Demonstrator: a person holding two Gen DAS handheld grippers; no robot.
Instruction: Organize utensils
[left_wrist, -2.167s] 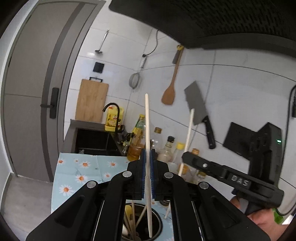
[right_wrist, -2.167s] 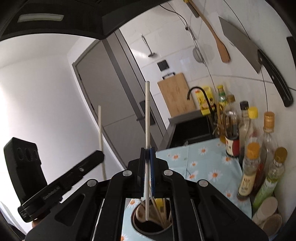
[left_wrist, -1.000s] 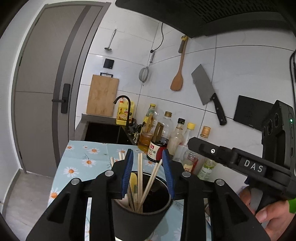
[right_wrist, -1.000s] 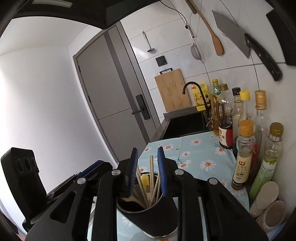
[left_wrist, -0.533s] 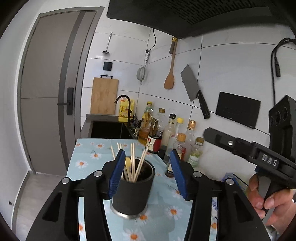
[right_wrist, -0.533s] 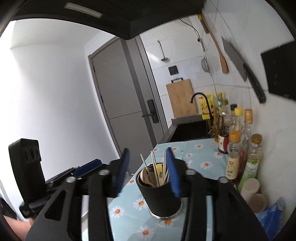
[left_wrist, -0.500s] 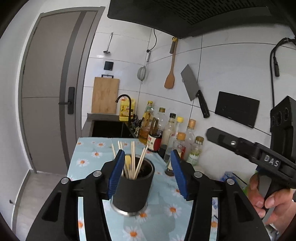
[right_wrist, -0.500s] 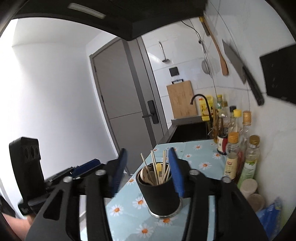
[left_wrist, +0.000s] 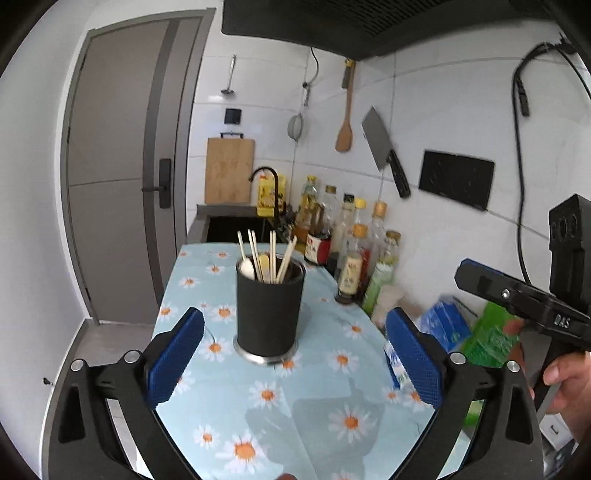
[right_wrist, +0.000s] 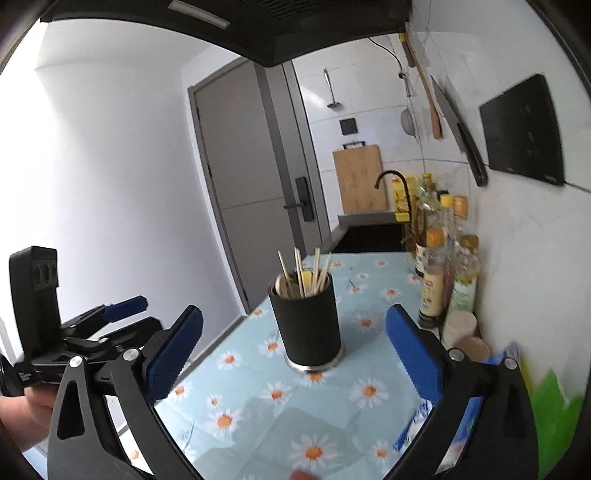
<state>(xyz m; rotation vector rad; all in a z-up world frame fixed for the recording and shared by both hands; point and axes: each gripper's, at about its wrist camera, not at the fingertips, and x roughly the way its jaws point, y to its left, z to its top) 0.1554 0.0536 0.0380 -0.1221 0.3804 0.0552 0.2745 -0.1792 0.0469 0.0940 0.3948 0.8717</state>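
A black utensil holder stands upright on the daisy-print tablecloth. Several wooden chopsticks and spoons stick out of its top. My left gripper is back from the holder, its jaws opening wide, nothing between the blue pads. My right gripper is likewise back from the holder, jaws opening wide and empty. Each gripper also shows at the side of the other's view, held by a hand.
Sauce and oil bottles line the tiled wall on the right. Green and blue packets lie near the right edge. A sink with a black tap is beyond the table. A cleaver and wooden spatula hang on the wall.
Both grippers let their chopsticks go into the holder, pulled back from it and spread their jaws wide. The holder now looks smaller and farther off.
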